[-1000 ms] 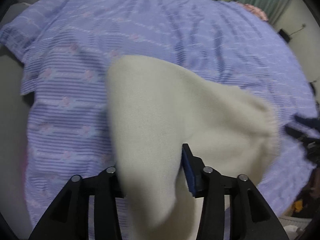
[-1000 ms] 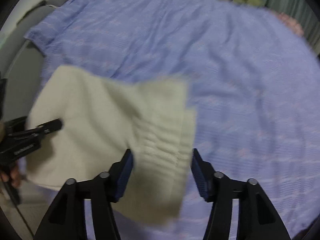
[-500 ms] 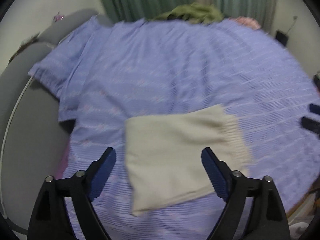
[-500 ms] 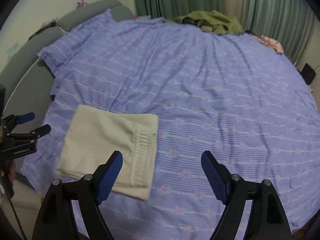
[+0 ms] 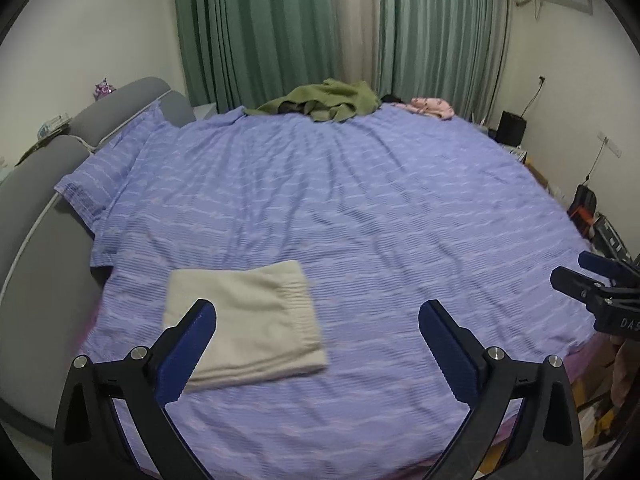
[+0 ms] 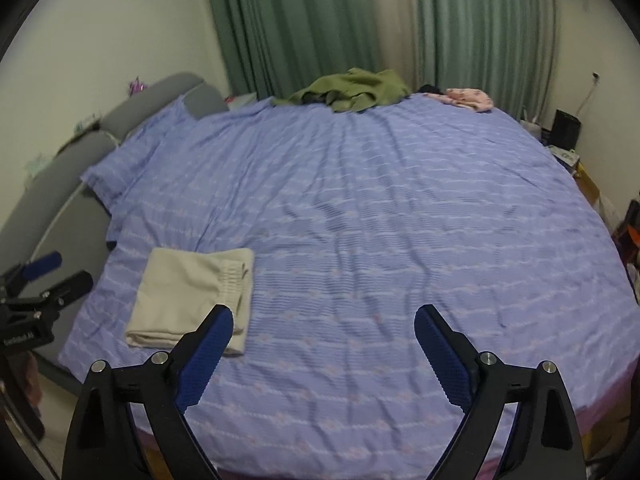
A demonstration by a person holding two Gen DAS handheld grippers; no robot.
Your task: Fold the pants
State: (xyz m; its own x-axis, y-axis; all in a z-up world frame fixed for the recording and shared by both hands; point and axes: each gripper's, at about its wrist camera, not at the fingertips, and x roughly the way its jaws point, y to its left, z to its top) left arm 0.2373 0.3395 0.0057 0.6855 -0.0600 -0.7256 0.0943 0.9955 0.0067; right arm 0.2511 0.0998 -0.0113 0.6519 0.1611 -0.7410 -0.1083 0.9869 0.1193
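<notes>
Looking down left wrist view: my left gripper (image 5: 318,320) spread wide, jaws just been opening, nothing between them; folded cream pants (image 5: 244,322) flat on purple bedspread (image 5: 360,208), near its front-left edge. Right wrist view: my right gripper (image 6: 324,326) likewise released, just been opening, empty; pants (image 6: 196,298) near bedspread's (image 6: 380,220) front-left edge.

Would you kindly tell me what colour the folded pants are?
Cream folded pants, clearest in the left wrist view.
</notes>
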